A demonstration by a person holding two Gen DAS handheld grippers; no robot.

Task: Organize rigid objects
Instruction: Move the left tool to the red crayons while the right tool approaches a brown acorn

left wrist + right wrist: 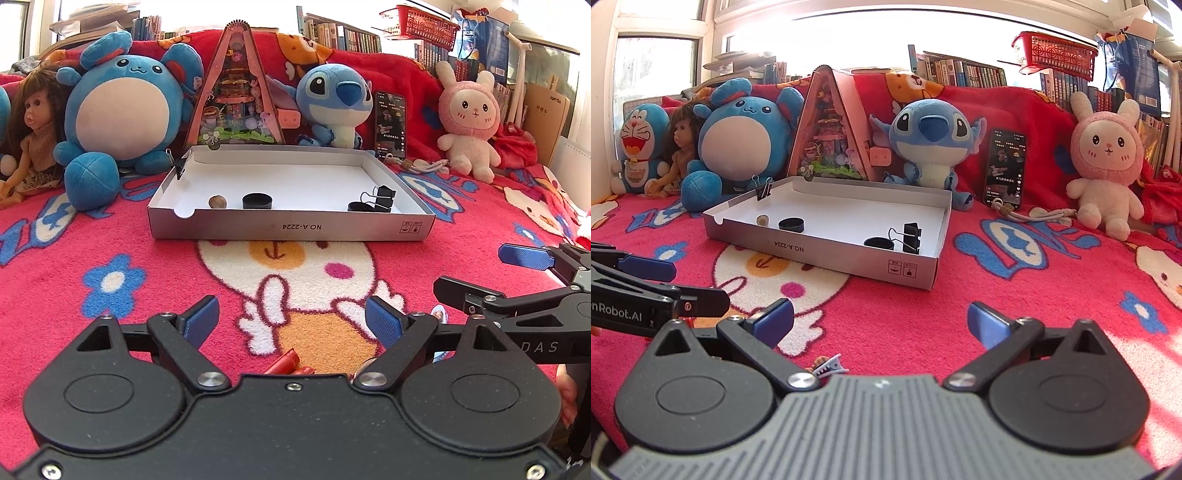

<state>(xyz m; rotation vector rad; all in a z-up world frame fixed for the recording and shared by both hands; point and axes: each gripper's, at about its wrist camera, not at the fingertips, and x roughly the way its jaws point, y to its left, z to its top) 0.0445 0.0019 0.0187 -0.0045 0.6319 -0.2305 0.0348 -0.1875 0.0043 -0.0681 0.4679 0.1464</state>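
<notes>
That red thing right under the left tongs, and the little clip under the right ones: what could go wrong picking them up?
The red piece lies half hidden below the open left tongs, so a grab may miss or push it into the soft blanket. The toothed clip is small and sits off to one side of the open right tongs; it could slip out. The two tongs are close together and might bump.
</notes>
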